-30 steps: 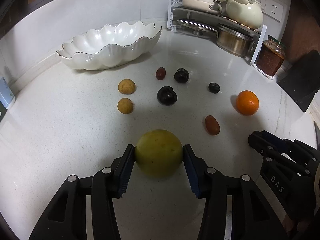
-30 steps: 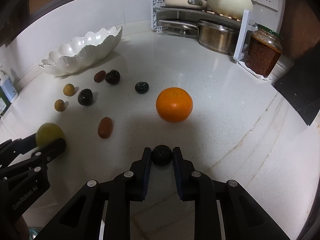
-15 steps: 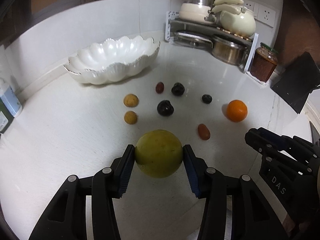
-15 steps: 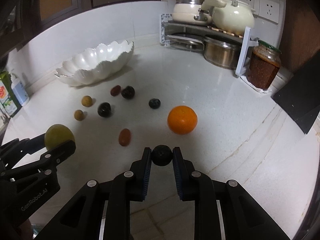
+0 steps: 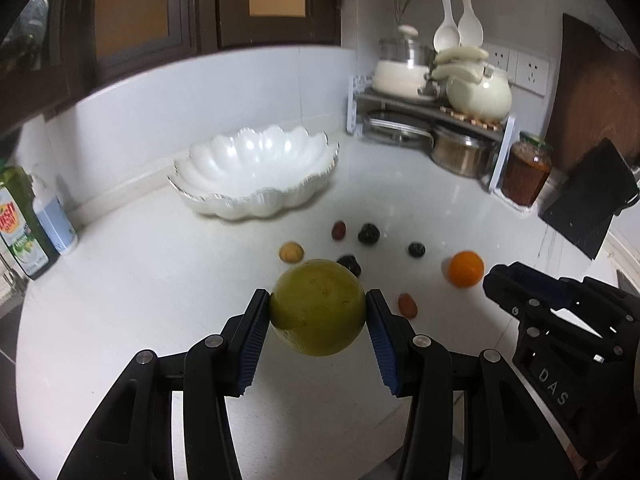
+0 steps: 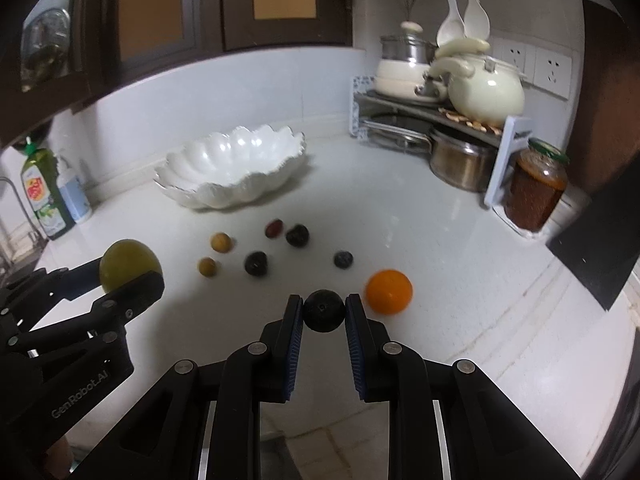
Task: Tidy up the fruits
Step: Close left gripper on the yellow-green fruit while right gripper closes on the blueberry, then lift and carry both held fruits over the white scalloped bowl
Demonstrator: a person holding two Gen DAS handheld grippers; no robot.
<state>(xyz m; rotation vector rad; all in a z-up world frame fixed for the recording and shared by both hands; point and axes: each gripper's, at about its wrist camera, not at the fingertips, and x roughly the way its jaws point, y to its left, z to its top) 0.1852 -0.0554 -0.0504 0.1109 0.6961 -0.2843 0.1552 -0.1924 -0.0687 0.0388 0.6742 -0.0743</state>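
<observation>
My left gripper (image 5: pixel 319 312) is shut on a large yellow-green fruit (image 5: pixel 318 307) and holds it above the counter; it also shows in the right wrist view (image 6: pixel 129 264). My right gripper (image 6: pixel 323 312) is shut on a small dark plum (image 6: pixel 324 311), also lifted. A white scalloped bowl (image 5: pixel 256 170) stands empty at the back; it also shows in the right wrist view (image 6: pixel 232 168). On the counter lie an orange (image 6: pixel 389 291), several dark plums (image 6: pixel 256 263), two small yellow fruits (image 6: pixel 221 242) and reddish-brown fruits (image 5: pixel 407 305).
A pot rack (image 5: pixel 432 120) with pots stands at the back right, beside a jar (image 5: pixel 526 174) and a black board (image 5: pixel 588 196). Bottles (image 5: pixel 24 232) stand at the left edge. The white counter (image 5: pixel 160 280) ends near me.
Both grippers have risen and pulled back with their fruits held; the counter, bowl and loose fruits now look farther away and more of the wall and cabinets shows.
</observation>
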